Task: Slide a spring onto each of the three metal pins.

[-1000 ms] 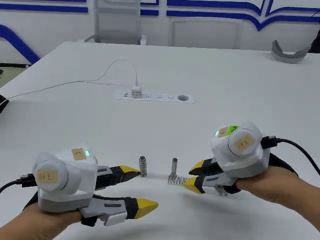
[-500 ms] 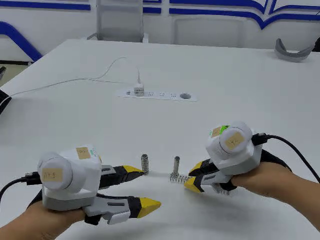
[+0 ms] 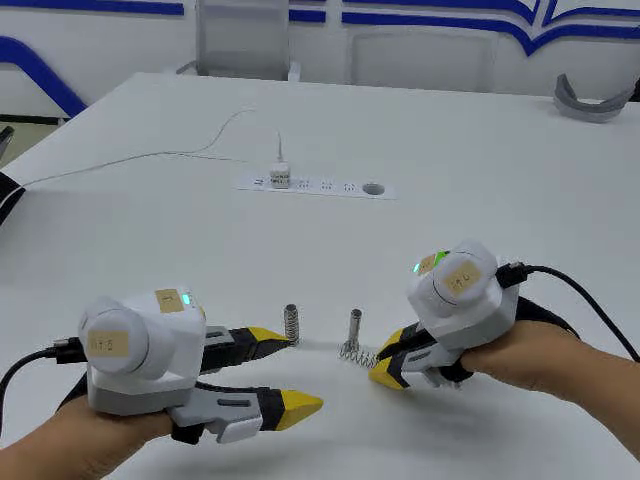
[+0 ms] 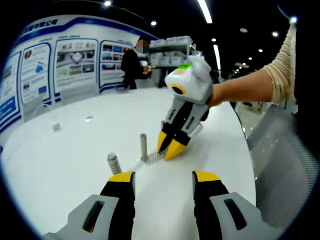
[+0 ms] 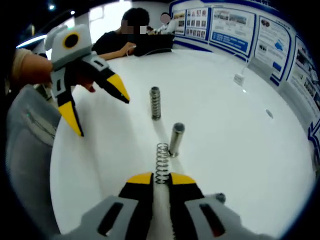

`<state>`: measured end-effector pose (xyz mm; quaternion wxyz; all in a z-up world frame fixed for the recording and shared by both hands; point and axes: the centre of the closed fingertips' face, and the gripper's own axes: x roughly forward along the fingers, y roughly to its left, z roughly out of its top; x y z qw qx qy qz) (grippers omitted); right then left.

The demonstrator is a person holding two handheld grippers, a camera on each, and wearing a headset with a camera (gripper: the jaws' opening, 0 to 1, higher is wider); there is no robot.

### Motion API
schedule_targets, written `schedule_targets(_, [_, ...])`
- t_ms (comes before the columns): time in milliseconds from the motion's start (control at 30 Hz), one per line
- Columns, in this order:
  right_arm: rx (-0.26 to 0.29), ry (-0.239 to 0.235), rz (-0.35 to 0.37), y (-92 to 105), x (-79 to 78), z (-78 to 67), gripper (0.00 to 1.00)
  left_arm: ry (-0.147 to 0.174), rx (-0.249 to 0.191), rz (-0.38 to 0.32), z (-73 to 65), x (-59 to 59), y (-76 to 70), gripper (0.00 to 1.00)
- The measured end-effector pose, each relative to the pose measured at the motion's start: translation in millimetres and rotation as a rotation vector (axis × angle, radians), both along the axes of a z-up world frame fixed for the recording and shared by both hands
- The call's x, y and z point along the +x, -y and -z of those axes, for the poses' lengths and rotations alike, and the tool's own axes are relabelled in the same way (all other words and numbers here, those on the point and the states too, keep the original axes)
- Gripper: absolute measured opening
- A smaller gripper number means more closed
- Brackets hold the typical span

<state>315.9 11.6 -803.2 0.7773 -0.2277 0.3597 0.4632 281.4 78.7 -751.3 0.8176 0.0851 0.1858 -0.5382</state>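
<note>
Holding: right gripper [image 5: 161, 180] is pinching the spring [image 5: 161, 162], lower centre.
Left gripper [image 4: 164, 176]: hanging wide open.
Next: lifting spring over bare pin [image 5: 175, 137].

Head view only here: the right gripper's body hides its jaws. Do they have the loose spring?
Observer: Yes. In the right gripper view the right gripper has its jaws shut on one end of the spring.
Operator: Other end on the pin?
Observer: No. It lies on the table at the foot of the bare pin, beside it.
Operator: Left gripper holding anything?
Observer: No. The left gripper view shows the left gripper with its jaws open and nothing between them.
</note>
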Motion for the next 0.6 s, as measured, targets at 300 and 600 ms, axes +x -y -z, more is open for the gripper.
schedule_targets(300, [0.003, -0.003, -0.009, 1.6, -4.9, -6.5, 0.12, 0.006, 0.004, 0.001, 0.2, 0.8, 0.3, 0.46])
schedule_targets(600, [0.018, 0.023, -0.085, -3.3, -20.5, -27.5, 0.11, 0.012, 0.006, 0.032, 0.5, -4.2, 9.0, 0.45])
